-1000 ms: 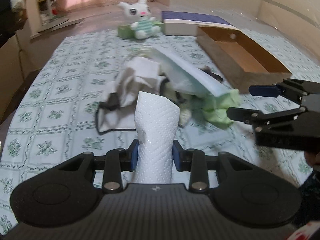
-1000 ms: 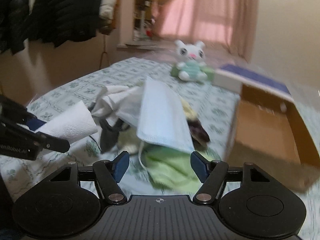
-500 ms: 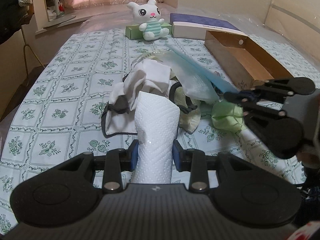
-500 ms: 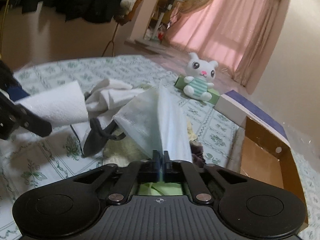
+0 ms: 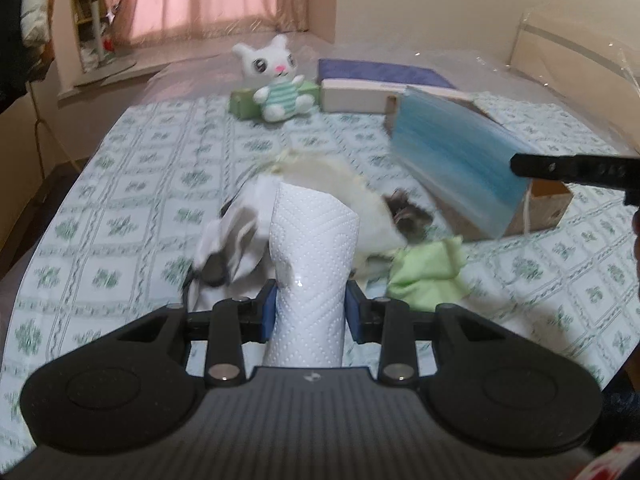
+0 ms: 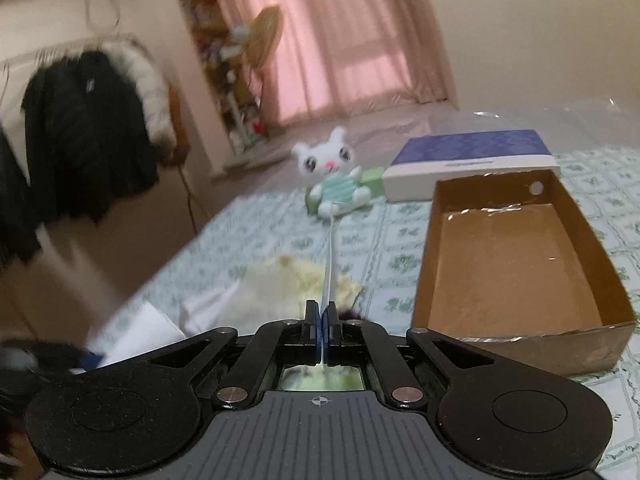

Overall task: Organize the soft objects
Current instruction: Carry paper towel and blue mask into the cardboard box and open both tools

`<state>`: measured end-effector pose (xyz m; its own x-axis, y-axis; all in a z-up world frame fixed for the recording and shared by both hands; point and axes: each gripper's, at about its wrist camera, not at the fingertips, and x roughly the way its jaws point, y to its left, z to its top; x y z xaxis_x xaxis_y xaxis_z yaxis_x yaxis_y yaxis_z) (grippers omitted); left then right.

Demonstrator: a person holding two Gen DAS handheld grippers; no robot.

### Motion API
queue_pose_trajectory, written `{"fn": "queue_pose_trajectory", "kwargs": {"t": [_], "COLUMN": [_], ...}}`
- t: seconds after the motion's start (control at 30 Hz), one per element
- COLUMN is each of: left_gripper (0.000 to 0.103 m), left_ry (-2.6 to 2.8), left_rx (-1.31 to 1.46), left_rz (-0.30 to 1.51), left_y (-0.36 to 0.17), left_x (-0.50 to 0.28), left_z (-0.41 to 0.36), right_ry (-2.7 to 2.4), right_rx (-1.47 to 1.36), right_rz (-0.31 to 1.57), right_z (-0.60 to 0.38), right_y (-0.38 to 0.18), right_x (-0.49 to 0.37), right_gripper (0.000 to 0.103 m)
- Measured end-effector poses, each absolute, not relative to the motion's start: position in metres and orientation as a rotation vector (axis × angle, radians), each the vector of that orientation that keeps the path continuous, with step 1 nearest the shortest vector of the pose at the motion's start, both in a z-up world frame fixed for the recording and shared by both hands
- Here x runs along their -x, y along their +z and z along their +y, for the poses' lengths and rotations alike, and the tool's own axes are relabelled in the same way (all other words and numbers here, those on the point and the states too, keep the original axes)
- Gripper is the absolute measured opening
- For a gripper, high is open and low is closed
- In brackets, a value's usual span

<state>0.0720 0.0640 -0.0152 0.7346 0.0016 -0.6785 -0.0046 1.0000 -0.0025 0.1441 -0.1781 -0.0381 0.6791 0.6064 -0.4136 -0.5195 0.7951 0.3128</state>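
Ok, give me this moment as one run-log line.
left gripper: shut on paper towel | right gripper: shut on blue face mask, lifted above the pile | cardboard box: empty | pile: green cloth on the bed

Blue mask (image 5: 460,168) motion-blurred, hides part of cardboard box (image 5: 548,200). Right gripper (image 5: 520,166) cut off at frame edge. Mask edge-on in right wrist view. Coats (image 6: 88,128) blurred. Pile (image 5: 320,200) smeared.
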Motion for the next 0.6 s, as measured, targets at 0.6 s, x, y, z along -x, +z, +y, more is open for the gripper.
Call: {"fn": "queue_pose_trajectory", "kwargs": {"t": [0.6], "left_gripper": [0.032], "left_ry": [-0.192], "left_rx": [0.02], "left_rz": [0.706], "left_y": [0.011], "left_x": [-0.219], "left_z": [-0.036], "right_ry": [0.465], "right_rx": [-0.342], "right_rz": [0.44], "right_z": [-0.276], "right_y": [0.017], "right_x": [-0.189], "right_gripper": [0.001]}}
